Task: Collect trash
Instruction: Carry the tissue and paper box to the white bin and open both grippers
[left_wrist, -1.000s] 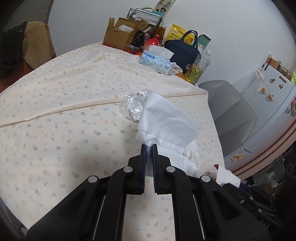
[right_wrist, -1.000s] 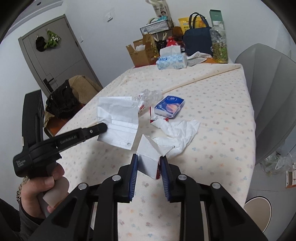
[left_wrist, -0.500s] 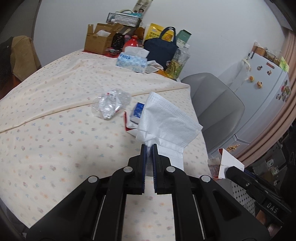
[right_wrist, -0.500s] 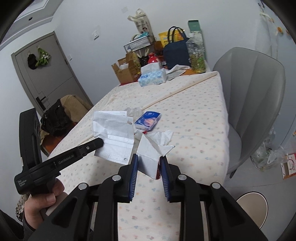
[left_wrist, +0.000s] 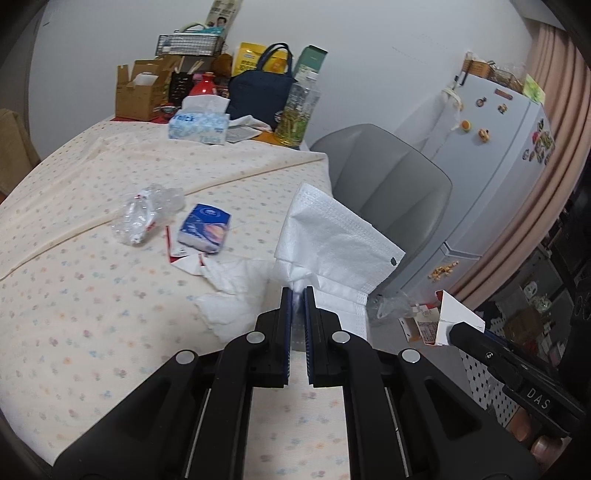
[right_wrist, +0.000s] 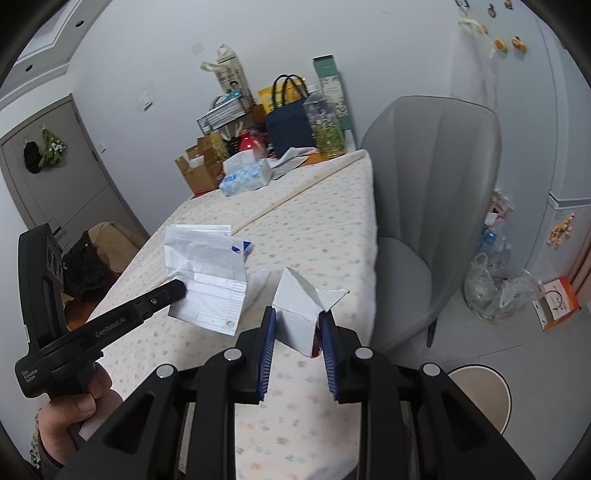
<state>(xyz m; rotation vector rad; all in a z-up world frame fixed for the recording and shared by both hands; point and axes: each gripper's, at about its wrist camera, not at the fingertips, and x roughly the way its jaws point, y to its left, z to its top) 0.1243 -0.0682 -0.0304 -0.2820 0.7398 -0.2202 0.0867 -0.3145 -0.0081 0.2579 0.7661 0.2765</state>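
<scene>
Trash is split between the two grippers and the table (left_wrist: 74, 295). At the left gripper (left_wrist: 297, 295) the blue pads are pinched nearly together on the lower edge of a white face mask (left_wrist: 332, 240), which fans up and to the right above the cloth. At the right gripper (right_wrist: 297, 321) the fingers stand a little apart, clamped on either side of a flattened white carton (right_wrist: 299, 314) with a touch of red at its lower edge; it is held off the table edge, over the near corner.

On the flowered tablecloth lie a crumpled clear plastic wrapper (left_wrist: 144, 214), just beside it a small blue tissue pack (left_wrist: 205, 229), then a red-and-white scrap of packaging (left_wrist: 184, 258) touching a rumpled white tissue (left_wrist: 236, 291) near the table's right edge. I think the tissue runs under the hanging mask, though the mask hides that part.

At the far end stand a tissue box (left_wrist: 199, 123), a cardboard box (left_wrist: 138, 90), a navy bag (left_wrist: 262, 92) and a clear bottle (left_wrist: 297, 110). A grey chair (right_wrist: 424, 221) sits beside the table, and a clear plastic bag (right_wrist: 495, 291) rests on the floor beyond it, near the fridge (left_wrist: 495, 166).
</scene>
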